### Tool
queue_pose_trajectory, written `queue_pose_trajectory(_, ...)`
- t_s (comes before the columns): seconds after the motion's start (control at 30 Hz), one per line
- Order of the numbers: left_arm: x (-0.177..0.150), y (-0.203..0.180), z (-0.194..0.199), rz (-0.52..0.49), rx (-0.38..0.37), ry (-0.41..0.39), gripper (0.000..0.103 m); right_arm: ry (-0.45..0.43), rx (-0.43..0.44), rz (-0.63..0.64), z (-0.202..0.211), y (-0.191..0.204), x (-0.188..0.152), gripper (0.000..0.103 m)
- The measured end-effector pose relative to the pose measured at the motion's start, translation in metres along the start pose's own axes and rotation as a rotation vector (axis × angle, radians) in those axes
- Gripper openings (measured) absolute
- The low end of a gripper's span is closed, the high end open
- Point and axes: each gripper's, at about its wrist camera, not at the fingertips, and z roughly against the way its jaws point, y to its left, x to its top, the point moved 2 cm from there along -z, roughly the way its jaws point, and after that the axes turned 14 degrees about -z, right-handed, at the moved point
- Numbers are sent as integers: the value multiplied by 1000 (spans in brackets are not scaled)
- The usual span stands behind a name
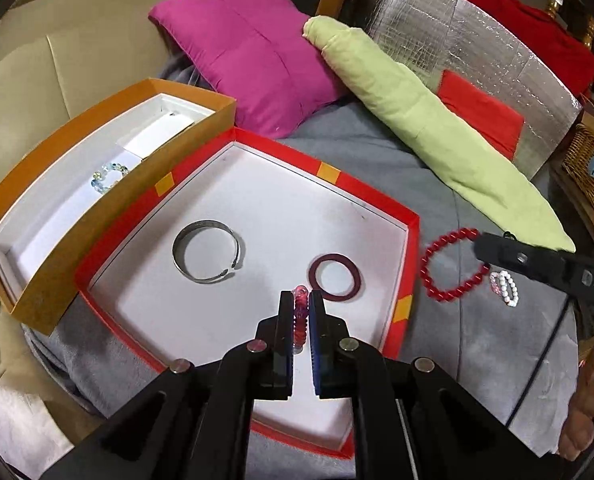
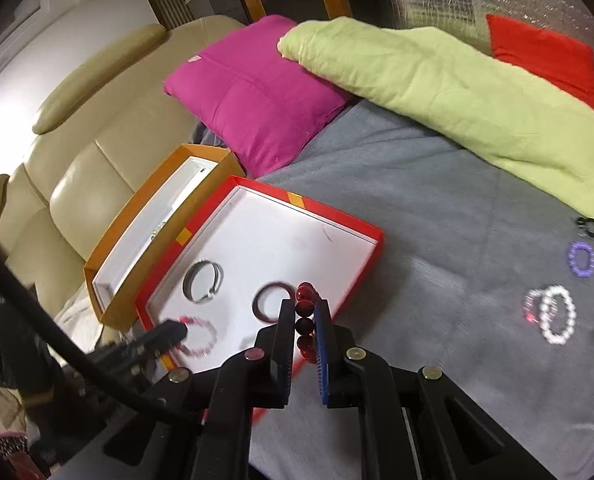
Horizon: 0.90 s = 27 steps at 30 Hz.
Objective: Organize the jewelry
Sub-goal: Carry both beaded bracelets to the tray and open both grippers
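Left gripper point(image 1: 300, 312): fingers pinch a pink beaded bracelet point(image 1: 300, 310) edge-on, above the near part of the red tray point(image 1: 407, 268), close to its white floor.
Pink bracelet axis: the ring stands on edge between the pads, its plane running away from the camera.
Right gripper point(image 2: 306, 320): fingers pinch a red bead bracelet point(image 2: 305, 316), held over the tray's near right edge; its beads stack in a line away from the camera.
Step in hand: judged as delivery, with both bracelets being brought into the tray.
Next move: likely lower, spread the fingers, and let each ring drop flat clear of what already lies there.
Tray contents: a silver cuff point(image 1: 208, 251), its gap turned toward the right wall, and a dark maroon ring point(image 1: 336, 278), both flat.
Still on the grey bed cover point(image 2: 437, 208): a white bead bracelet point(image 2: 559, 314) touching a pink one, a purple bracelet point(image 2: 582, 259) beyond.
Far left: an orange box point(image 1: 37, 280) holding a pale blue bead bracelet point(image 1: 111, 178).
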Motion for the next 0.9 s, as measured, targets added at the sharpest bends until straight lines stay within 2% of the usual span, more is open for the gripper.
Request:
queue_pose_trajectory(0.3,1,14,-29,17,-42,46,7,54,17,-27,-62,15,24,10)
queue_pose_trajectory(0.57,0,20,-46,4,-1,77,7,86,-65,-65,-108,-9,39,10)
queue_pose_trajectory(0.77,-1,27,-56,1,44,100,7,93,-94,-88,-120,-23,42,10)
queue_pose_trajectory(0.9,-1,28,-58,1,64,108,7,97,-116,-63,-127,-19,43,10)
